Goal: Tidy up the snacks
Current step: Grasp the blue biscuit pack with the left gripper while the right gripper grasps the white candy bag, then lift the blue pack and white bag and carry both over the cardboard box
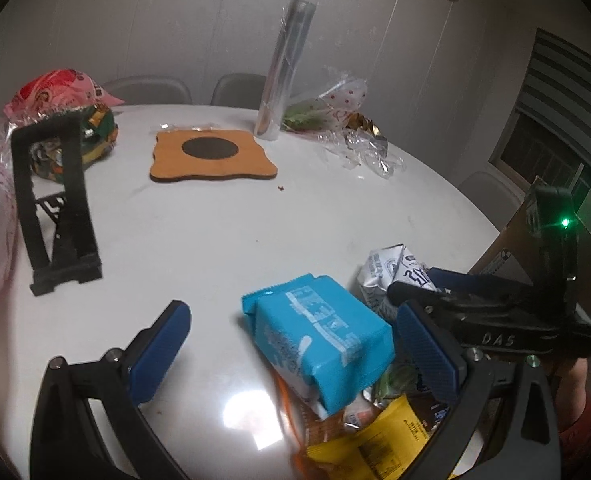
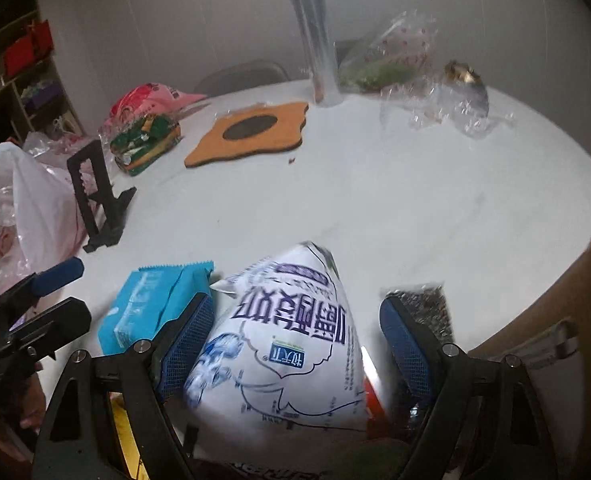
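A: Left wrist view first: the left gripper (image 1: 293,354) stands wide open over the white table (image 1: 223,232), its blue pads (image 1: 159,350) well apart. The blue snack pack (image 1: 319,344) lies tilted between them, resting on a heap of other packets, among them a yellow packet (image 1: 379,436). Neither pad presses on it, though the right-hand pad sits just beside its edge.

B: And the right gripper (image 2: 295,344)?

A: In its own view the jaws are wide, and the white pouch (image 2: 283,344) with purple lettering fills much of the gap. The left pad (image 2: 187,344) looks to be against the pouch's side; the other pad stands clear of it. So it holds nothing firmly. From the left view the right gripper (image 1: 419,286) reaches in from the right, just beside the same white pouch (image 1: 395,276).

B: Where does the pile sit?

A: At the near edge of the table, the blue pack (image 2: 151,308) just left of the pouch, a dark speckled packet (image 2: 427,308) to its right. A brown cardboard box (image 2: 555,300) stands against the table's right side.

B: The rest of the table?

A: A black stand (image 1: 55,208) at the left, an orange mat (image 1: 211,156) with a dark disc in the middle, an upright clear roll (image 1: 283,68) behind it, and crumpled cellophane (image 1: 359,148) to the right. Pink and green bags (image 1: 71,128) lie at the far left.
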`<state>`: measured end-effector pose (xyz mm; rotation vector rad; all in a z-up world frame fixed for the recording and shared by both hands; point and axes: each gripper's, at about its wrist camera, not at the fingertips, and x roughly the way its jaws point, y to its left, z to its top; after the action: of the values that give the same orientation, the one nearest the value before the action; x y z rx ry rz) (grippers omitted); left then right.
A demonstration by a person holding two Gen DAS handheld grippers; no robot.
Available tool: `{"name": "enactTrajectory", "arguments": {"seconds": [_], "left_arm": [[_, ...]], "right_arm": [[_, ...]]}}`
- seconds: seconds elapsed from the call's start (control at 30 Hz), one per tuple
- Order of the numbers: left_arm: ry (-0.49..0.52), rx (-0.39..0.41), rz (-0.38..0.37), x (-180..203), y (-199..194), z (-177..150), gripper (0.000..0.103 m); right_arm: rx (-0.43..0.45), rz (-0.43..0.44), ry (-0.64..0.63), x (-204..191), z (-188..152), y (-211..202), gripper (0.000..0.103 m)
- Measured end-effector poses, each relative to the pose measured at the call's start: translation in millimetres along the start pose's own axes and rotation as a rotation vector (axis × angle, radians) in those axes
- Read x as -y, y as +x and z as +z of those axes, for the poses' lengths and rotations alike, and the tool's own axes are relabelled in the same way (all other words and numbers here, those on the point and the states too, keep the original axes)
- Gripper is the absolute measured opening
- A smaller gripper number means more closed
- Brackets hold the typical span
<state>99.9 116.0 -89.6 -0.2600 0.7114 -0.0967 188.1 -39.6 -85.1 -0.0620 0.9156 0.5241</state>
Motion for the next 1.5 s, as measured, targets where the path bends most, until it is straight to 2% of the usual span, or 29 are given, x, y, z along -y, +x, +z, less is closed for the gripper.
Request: {"name": "enactTrajectory", "arguments": {"seconds": [0.07, 0.17, 0.27, 0.37, 0.43, 0.57, 0.67, 0.73, 0.93, 1.23, 1.4, 1.5], "left_arm": [[-0.009, -0.016, -0.002, 2.1, 4.9, -0.7, 0.102], [-0.012, -0.037, -0.008, 6.1, 11.6, -0.7, 0.102], [-0.017, -0.065, -0.025, 10.1, 18.0, 0.6, 0.102], [-0.023, -0.088, -0.017, 12.9, 23.7, 1.8, 0.102], [-0.023, -0.107, -0.010, 15.5, 29.5, 2.6, 0.102], [-0.006, -0.150, 0.025, 20.2, 42.0, 1.3, 0.102], [-0.005, -0.170, 0.040, 22.2, 48.8, 0.1, 0.099], [-0.003, -0.185, 0.048, 24.3, 53.6, -0.8, 0.088], [0.022, -0.173, 0.062, 25.9, 53.0, -2.9, 0.085], [0.027, -0.197, 0.000, 10.2, 44.0, -2.1, 0.084], [-0.055, -0.229, 0.029, 7.9, 47.6, -1.2, 0.092], [-0.094, -0.216, 0.075, 11.5, 53.2, -1.3, 0.093]], "right_arm": [[-0.013, 0.004, -0.006, 0.4, -2.3, 3.8, 0.081], [-0.031, 0.033, -0.020, 0.0, -5.0, 7.0, 0.070], [-0.038, 0.025, -0.060, -4.6, -7.4, 6.5, 0.065], [-0.033, 0.030, -0.067, -3.3, -11.1, 3.7, 0.052], [-0.026, -0.001, -0.083, -3.1, -15.2, 3.2, 0.039], [0.002, -0.035, -0.119, -7.0, -21.3, -0.3, 0.031], [0.016, -0.032, -0.106, -4.1, -22.3, -1.6, 0.028], [0.022, -0.027, -0.096, -1.5, -22.5, -3.0, 0.027], [0.041, -0.034, -0.102, -2.4, -22.6, -7.1, 0.019], [0.058, -0.030, -0.131, -8.1, -20.8, -12.0, 0.016], [0.054, -0.028, -0.134, -8.1, -21.7, -10.2, 0.016], [0.054, -0.022, -0.134, -8.1, -21.4, -10.0, 0.016]]}}
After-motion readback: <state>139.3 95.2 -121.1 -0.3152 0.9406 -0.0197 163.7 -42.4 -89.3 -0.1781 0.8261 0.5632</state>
